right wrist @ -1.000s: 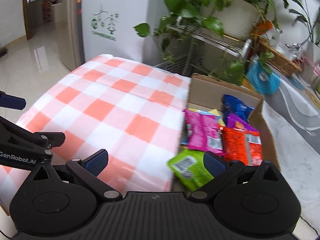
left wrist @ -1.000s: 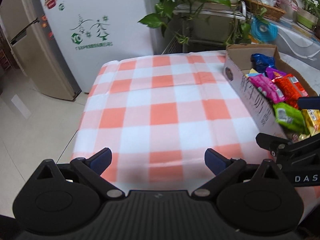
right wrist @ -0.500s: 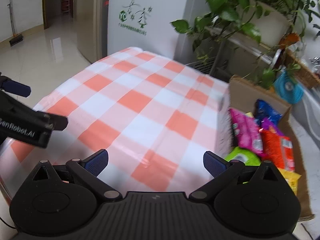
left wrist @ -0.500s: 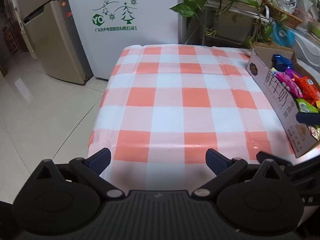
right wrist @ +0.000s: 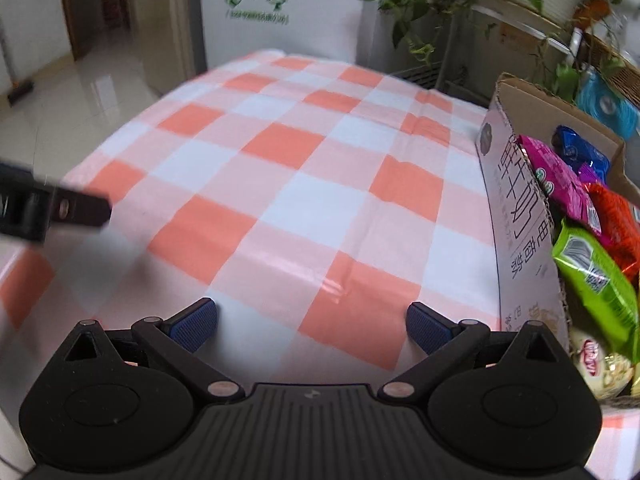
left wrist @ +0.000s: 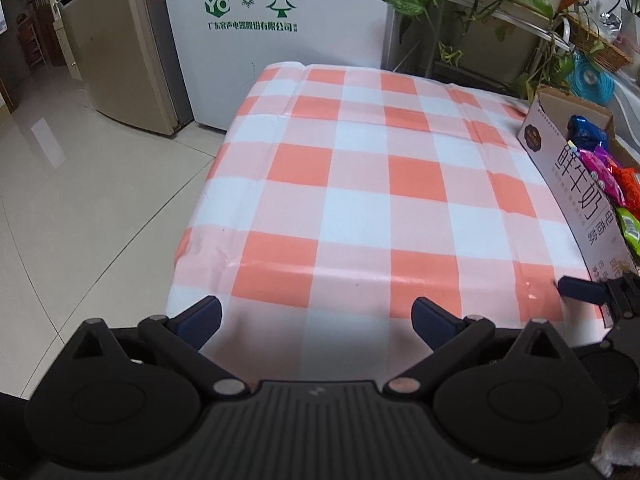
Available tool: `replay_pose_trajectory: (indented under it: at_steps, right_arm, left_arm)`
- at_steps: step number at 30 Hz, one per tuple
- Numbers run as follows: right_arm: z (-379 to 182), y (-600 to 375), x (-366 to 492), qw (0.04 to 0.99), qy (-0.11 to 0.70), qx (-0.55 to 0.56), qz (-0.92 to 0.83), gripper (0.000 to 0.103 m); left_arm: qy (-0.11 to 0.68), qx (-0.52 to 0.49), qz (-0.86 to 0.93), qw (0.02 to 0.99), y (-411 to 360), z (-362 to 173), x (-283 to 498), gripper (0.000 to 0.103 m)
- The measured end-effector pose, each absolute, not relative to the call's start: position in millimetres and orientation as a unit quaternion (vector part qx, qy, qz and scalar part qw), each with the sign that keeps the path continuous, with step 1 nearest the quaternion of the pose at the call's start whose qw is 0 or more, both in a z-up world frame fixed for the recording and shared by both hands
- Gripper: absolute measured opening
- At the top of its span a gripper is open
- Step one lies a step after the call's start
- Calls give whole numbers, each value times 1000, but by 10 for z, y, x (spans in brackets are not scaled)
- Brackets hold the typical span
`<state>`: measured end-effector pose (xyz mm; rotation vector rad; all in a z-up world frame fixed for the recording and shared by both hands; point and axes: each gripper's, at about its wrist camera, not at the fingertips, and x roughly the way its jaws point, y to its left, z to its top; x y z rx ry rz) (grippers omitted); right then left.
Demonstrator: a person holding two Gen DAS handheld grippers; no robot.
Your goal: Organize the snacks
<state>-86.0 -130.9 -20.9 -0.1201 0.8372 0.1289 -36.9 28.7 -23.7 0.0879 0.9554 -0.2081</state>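
Observation:
A cardboard box [right wrist: 516,208] stands at the right side of the table and holds several snack packets: a green packet [right wrist: 596,276], a pink packet [right wrist: 560,180], a red packet [right wrist: 620,220] and a blue packet [right wrist: 580,152]. The left wrist view shows the same box [left wrist: 576,192] at its right edge. My left gripper [left wrist: 316,316] is open over the near edge of the checked tablecloth [left wrist: 360,184], holding nothing. My right gripper [right wrist: 312,324] is also open and empty, above the cloth just left of the box.
A white fridge [left wrist: 280,20] and a beige cabinet [left wrist: 116,52] stand behind the table to the left. Potted plants on a metal rack [right wrist: 480,12] rise behind the box. Tiled floor [left wrist: 80,208] drops off past the table's left edge.
Both grippers have pulled back from the box toward the near edge of the table. The right gripper swung left, off the green packet. Both stayed open.

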Motion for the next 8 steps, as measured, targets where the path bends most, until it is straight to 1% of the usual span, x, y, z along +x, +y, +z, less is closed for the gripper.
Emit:
replay_pose_trajectory:
  at_steps: [8]
  right_arm:
    - [-283, -1335, -754, 932, 360, -22, 21, 103]
  left_arm:
    - [461, 43, -109, 880, 228, -256, -385, 102]
